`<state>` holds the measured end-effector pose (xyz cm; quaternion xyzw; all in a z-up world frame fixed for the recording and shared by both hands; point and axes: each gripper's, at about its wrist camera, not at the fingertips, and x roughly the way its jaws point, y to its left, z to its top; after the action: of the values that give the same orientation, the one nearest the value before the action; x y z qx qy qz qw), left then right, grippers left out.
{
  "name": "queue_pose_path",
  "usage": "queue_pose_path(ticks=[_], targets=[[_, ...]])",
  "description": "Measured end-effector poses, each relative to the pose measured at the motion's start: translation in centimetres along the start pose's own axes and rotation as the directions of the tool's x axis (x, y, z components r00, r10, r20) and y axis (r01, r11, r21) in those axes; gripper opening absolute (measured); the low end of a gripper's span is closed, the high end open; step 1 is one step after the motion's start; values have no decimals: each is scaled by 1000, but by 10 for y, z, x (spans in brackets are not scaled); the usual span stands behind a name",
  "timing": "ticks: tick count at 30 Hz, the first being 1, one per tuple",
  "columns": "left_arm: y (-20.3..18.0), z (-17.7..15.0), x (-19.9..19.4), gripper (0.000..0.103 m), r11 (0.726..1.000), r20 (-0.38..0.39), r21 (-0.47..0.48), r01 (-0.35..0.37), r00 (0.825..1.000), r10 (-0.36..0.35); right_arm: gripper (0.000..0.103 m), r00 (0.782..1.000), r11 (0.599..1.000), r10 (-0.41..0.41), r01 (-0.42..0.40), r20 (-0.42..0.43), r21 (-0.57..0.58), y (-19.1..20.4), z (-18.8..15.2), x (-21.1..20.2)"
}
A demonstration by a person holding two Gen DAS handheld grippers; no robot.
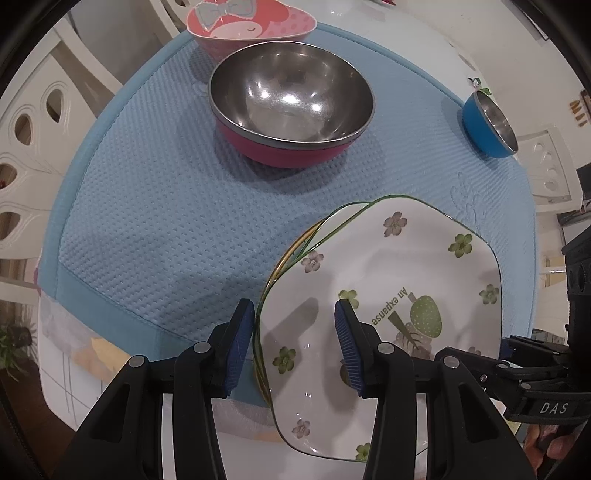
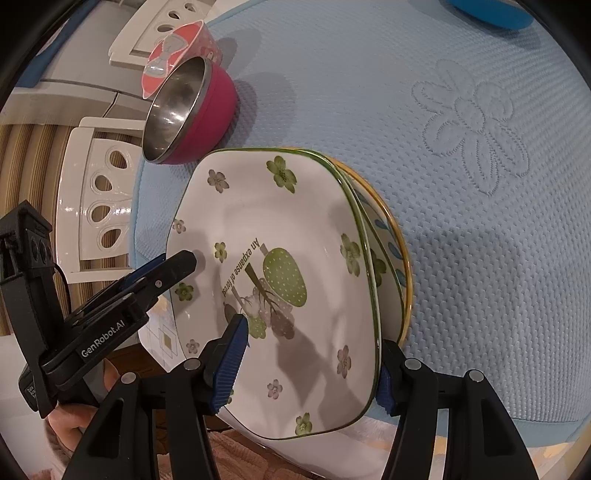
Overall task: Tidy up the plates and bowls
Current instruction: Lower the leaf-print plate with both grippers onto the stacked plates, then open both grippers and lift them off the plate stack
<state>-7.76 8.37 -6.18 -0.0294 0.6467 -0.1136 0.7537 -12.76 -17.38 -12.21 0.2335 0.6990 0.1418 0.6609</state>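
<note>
A square white plate with green flowers (image 1: 388,280) (image 2: 280,221) tops a stack at the near edge of the blue mat. Under it lie a green-rimmed plate and a yellow-rimmed plate (image 2: 400,258). My left gripper (image 1: 294,306) straddles the stack's left rim, one pad outside it and the other above the plate's inside, with a gap showing. It also shows at the plate's left edge (image 2: 177,264). My right gripper (image 2: 314,339) straddles the right rim in the same way, jaws apart. Its fingers reach in low on the right (image 1: 465,360).
A steel bowl with a magenta outside (image 1: 291,107) (image 2: 184,110) stands mid-mat, a pink cartoon bowl (image 1: 251,22) (image 2: 177,51) behind it. A small blue steel bowl (image 1: 487,125) sits at the mat's right edge. White chairs (image 1: 33,147) (image 2: 99,199) ring the table.
</note>
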Motion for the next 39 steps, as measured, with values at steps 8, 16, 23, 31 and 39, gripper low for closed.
queue_pose_path(ticks=[8,16,23,31,39], targets=[[-2,0,0,42,1000,-3,14,-5,1000,5,59,1000,1000,-11,11,10,14,-7,0,-12],[0,0,-1,43,1000,-3,7,8,1000,-8,59,999,999,-23,22,30,31,-9,0,-22],[0,2,-5,43,1000,4,15,7,1000,-7,59,999,998,-49,49,23,26,-1,-1,-18],[4,4,-14,43,999,3,17,-28,1000,28,59,979,979,-203,203,15,12,9,-1,-19],[9,7,-18,43,1000,3,15,-14,1000,14,59,988,987,-152,151,11,59,-2,0,-15]])
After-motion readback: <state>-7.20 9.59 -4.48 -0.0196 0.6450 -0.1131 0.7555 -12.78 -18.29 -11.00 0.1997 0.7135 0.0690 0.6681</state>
